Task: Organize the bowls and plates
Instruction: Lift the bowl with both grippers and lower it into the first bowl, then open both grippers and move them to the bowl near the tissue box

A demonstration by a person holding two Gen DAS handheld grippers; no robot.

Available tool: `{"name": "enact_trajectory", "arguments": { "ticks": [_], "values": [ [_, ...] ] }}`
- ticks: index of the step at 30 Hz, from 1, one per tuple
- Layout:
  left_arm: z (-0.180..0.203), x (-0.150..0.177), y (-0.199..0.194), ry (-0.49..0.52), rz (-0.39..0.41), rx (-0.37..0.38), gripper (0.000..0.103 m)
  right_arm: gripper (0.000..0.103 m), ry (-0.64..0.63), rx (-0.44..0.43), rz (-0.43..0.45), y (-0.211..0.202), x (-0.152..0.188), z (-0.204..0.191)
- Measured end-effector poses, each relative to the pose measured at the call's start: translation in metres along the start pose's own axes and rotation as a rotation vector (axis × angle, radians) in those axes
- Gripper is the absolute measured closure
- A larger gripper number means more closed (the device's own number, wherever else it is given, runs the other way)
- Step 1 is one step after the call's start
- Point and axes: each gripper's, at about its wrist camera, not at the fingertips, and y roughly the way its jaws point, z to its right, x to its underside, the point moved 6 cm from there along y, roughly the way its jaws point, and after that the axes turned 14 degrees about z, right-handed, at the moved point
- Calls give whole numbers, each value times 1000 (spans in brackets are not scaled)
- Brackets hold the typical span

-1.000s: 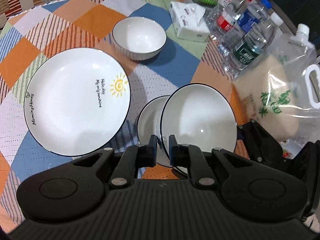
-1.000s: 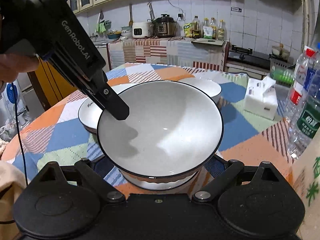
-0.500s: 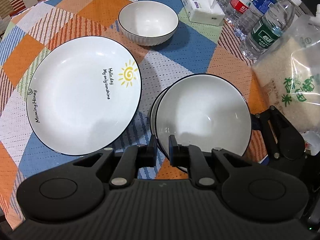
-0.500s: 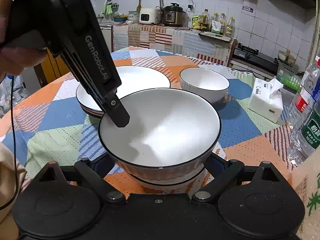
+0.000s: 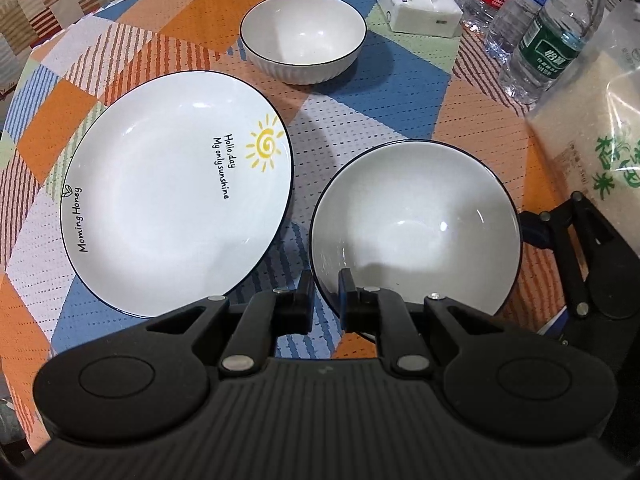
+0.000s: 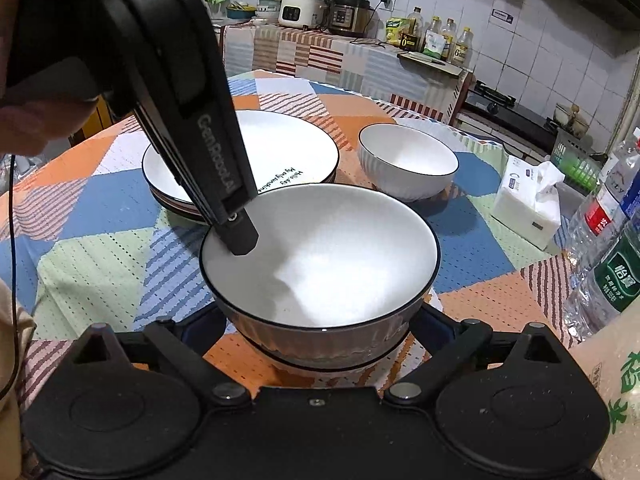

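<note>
Left claw (image 5: 324, 294), pinched tight on the upper bowl (image 5: 416, 224) rim at 7 o'clock, should lower it squarely into the bowl beneath (image 6: 320, 362) while the right claw (image 6: 320, 320), spread wide around both, merely steadies.

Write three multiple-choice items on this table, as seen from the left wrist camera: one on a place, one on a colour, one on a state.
1. Where does the plate lie relative to the near bowl?
A. to its left
B. under it
C. to its right

2. What colour is the sun drawing on the plate?
A. red
B. blue
C. yellow

3. How does the left gripper stand?
A. open above the plate
B. shut on the near bowl's rim
C. shut on the plate's rim

Key:
1 A, the plate lies apart from the bowl, on its left.
2 C, the spiral and its rays are yellow.
3 B, one finger is inside the rim and one outside.
</note>
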Motion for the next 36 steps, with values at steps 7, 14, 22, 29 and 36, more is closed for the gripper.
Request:
{"name": "enact_trajectory", "arguments": {
  "ticks": [7, 14, 22, 29, 36],
  "values": [
    [1, 1, 5, -1, 9, -9, 92, 0, 17, -3, -8, 2, 3, 3],
    [0, 2, 0, -4, 18, 7, 88, 0, 30, -8, -11, 0, 4, 3],
    [1, -1, -15, -17, 17, 30, 84, 0, 62, -34, 17, -21, -4, 4],
    [-10, -19, -43, -22, 62, 41, 78, 0, 94, -51, 75, -40, -31, 15],
    [-29, -69, -60, -6, 144, 17, 72, 1, 199, -75, 128, -43, -77, 45]
  ]
}}
